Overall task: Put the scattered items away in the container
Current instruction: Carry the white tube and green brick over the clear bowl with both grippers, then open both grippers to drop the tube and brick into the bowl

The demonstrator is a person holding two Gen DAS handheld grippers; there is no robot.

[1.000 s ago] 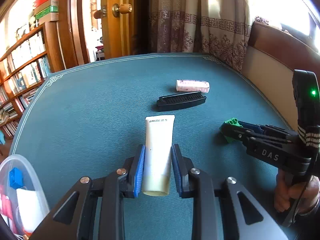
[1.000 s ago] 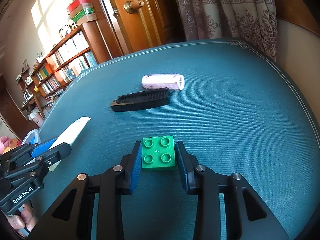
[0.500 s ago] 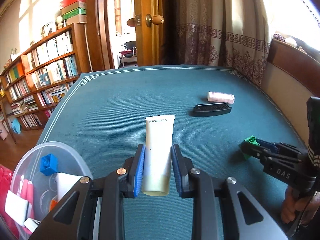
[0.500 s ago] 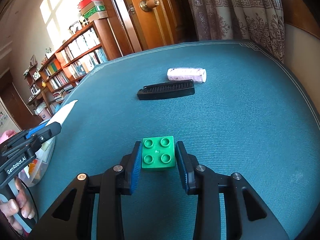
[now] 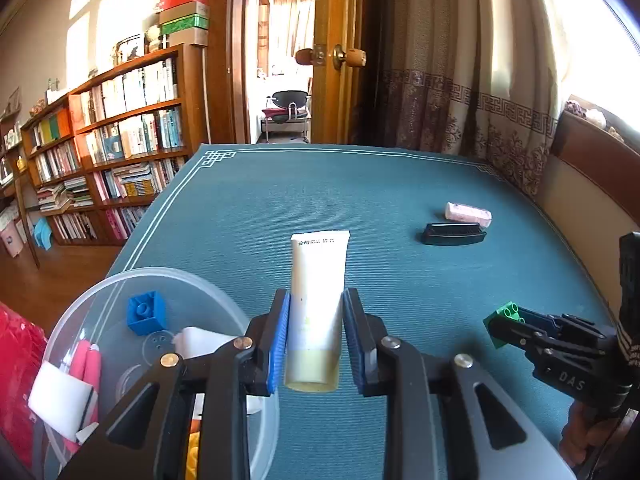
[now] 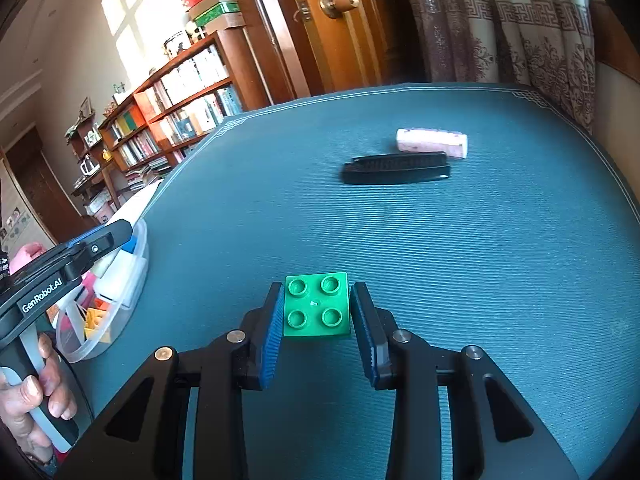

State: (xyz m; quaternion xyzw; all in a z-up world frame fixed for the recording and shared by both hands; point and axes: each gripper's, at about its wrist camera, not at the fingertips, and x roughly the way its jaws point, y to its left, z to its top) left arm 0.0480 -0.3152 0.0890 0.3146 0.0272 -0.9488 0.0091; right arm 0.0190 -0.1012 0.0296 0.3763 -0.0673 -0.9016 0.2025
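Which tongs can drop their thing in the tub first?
Probably the left tongs. They grip the tube right beside the tub. The right tongs, gripping the green brick, are farther across the mat.

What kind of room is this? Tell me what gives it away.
Probably a home study or living room: full bookshelves, a wooden door with a round knob, patterned curtains, and a table covered in teal cloth.

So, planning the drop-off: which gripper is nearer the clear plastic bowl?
Left. The left gripper, shut on the white tube, hangs right beside the clear plastic bowl; the right gripper, holding the green brick, is farther off.
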